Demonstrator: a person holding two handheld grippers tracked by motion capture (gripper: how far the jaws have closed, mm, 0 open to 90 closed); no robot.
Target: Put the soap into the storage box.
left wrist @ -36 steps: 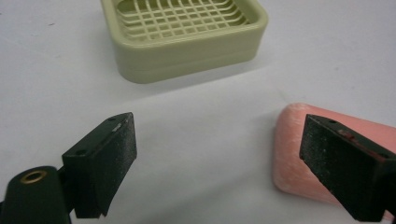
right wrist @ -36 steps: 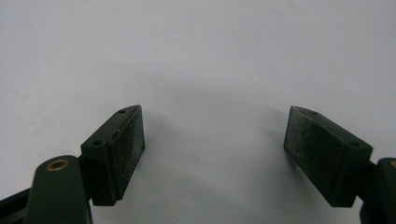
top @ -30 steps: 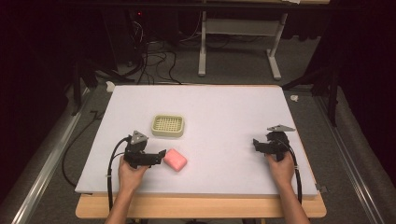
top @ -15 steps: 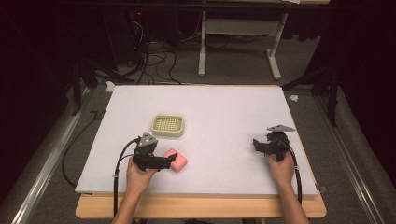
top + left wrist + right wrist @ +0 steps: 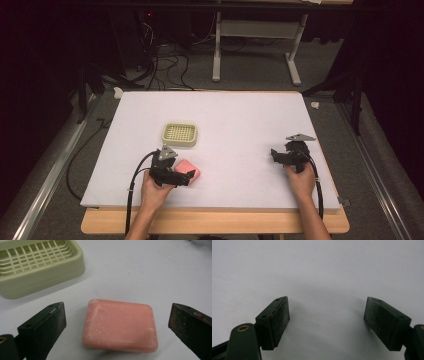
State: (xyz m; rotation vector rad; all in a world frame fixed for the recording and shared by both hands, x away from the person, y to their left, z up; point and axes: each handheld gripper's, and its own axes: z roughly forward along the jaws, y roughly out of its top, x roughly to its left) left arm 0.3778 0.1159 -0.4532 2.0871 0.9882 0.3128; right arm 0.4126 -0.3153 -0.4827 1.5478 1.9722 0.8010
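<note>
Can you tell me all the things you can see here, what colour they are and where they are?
Soap bar: one, pink, flat on the table between the left gripper's open jaws, not touched.
Soap dish: one, pale yellow-green with a grid, empty, just beyond the soap.
Table: one, white top with a wooden edge.
Cables: several, black, on the floor behind the table.
Left gripper: one, black, open around the soap.
Right gripper: one, black, open over bare table at the right.

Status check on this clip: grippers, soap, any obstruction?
Left gripper open, jaws either side of pink soap, not touching. Right gripper open over bare table. Soap dish beside soap, path unobstructed.
</note>
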